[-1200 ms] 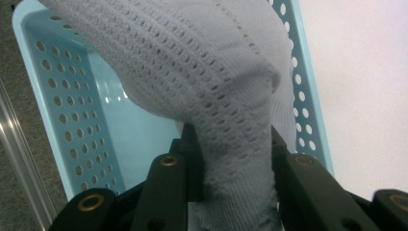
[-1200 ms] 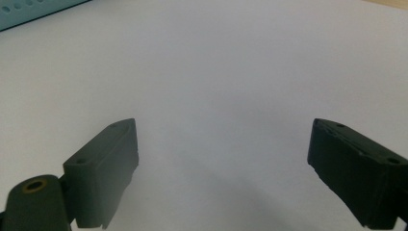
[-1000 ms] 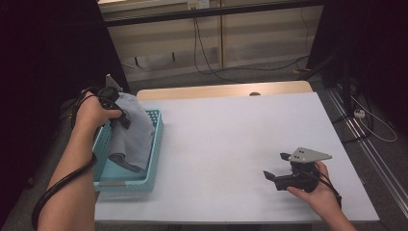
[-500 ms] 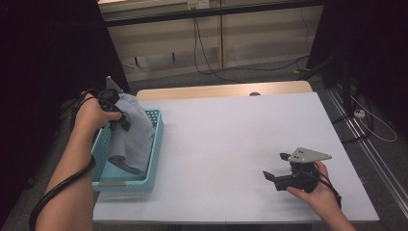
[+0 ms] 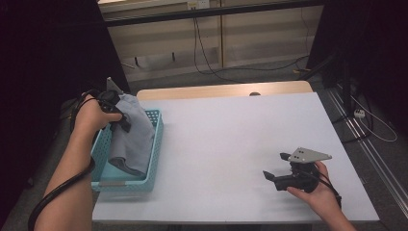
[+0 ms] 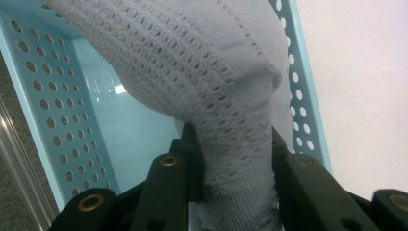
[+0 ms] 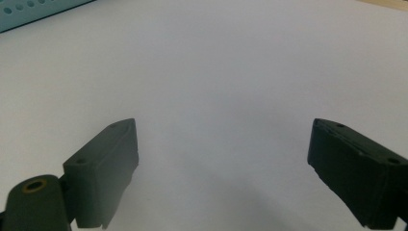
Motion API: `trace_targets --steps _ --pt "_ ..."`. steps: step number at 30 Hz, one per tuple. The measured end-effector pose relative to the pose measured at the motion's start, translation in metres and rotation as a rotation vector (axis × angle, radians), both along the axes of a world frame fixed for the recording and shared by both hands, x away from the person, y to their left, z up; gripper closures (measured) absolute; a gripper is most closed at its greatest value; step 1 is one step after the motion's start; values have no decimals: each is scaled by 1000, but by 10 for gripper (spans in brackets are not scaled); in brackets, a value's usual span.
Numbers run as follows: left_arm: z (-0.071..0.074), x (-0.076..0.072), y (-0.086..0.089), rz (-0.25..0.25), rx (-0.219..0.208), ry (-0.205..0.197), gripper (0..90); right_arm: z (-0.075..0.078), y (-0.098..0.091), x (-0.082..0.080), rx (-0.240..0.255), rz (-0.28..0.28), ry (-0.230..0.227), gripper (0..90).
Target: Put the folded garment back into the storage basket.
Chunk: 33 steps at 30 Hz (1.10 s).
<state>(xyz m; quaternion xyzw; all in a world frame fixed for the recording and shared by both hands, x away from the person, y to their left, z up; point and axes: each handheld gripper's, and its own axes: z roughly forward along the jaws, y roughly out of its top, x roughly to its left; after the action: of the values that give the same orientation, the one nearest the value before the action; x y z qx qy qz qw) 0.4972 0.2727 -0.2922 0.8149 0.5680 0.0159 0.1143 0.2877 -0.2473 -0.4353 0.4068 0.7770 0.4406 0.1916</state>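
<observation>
Grey knit cloth (image 5: pixel 131 130) hangs from the left gripper (image 5: pixel 115 111) over the teal basket (image 5: pixel 158 139), apparently mid-lift; right gripper (image 5: pixel 276 166) rests apart, jaws spread, empty. Left gripper view: jaws clenched on the cloth. Next: clear the rim.

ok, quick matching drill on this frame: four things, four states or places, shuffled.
Things:
1. left hand-held gripper
2. right hand-held gripper
3. grey knit cloth
4. teal perforated basket

States or places:
A. jaws wide apart, nothing between them
B. at the table's left edge
C. clamped on fabric
D. hanging into the basket

Pairs: 1-C, 2-A, 3-D, 4-B
</observation>
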Motion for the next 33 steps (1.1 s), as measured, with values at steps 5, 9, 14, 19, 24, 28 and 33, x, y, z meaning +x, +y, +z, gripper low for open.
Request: trace_targets --steps 5,9,14,19,24,28,33 --pt "0 -2 -1 -10 4 0 717 0 1 0 -2 2 1 106" --pt "-1 -3 0 -12 -1 1 717 0 2 0 -2 3 -2 106" --pt "-1 -5 1 -20 3 8 717 0 2 0 -2 2 -1 106" --pt "-3 -7 0 -23 3 11 718 0 2 0 -3 5 -4 106" --pt "-4 -9 -1 -31 4 19 718 0 2 0 -3 5 -5 106" --pt "-6 -11 0 -31 0 20 718 0 2 0 -1 4 -4 106" --pt "-7 -13 0 -27 -10 18 718 0 3 0 -1 4 -3 106"
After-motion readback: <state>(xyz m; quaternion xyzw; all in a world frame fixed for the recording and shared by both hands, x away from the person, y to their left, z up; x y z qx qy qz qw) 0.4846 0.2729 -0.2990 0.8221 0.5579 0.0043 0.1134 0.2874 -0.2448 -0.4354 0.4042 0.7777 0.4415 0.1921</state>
